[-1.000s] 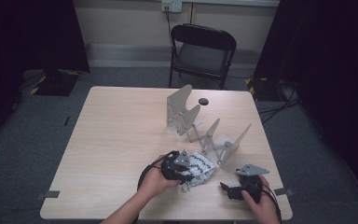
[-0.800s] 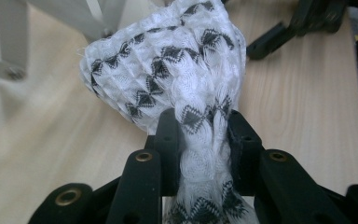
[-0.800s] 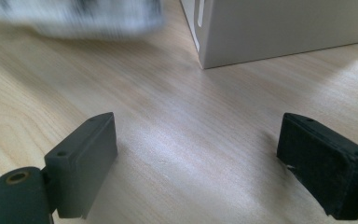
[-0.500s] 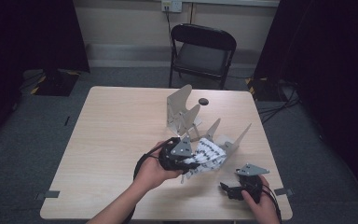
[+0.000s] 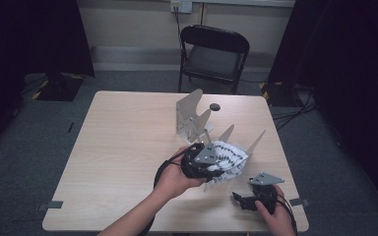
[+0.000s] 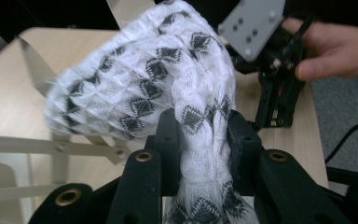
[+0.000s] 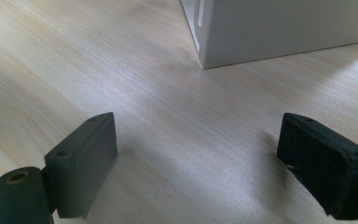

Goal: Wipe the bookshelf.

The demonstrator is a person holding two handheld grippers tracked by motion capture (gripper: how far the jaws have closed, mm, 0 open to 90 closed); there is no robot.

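A white knitted cloth (image 5: pixel 230 156) with a black diamond pattern is held above the table near its front right. My left gripper (image 5: pixel 219 167) is shut on it. In the left gripper view the cloth (image 6: pixel 144 88) bulges out ahead of the left gripper (image 6: pixel 205 135), and both pads pinch a bunched fold. The cloth sits against the low fins of a grey metal rack (image 5: pixel 189 118); whether a fin is inside it is hidden. My right gripper (image 5: pixel 243 201) rests on the table by the front right edge. The right gripper (image 7: pixel 200 154) is open with only bare tabletop between its jaws.
The rack's tall fin stands mid-table, with slanted fins (image 5: pixel 256 141) to its right. A small black disc (image 5: pixel 215 106) lies behind the rack. A black folding chair (image 5: pixel 214 49) stands beyond the table. The rack's grey base (image 7: pixel 279 28) lies ahead of the right gripper.
My left hand has lifted the cloth up and away from the front edge, toward the rack's slanted fins. The right hand and its gripper have stayed put.
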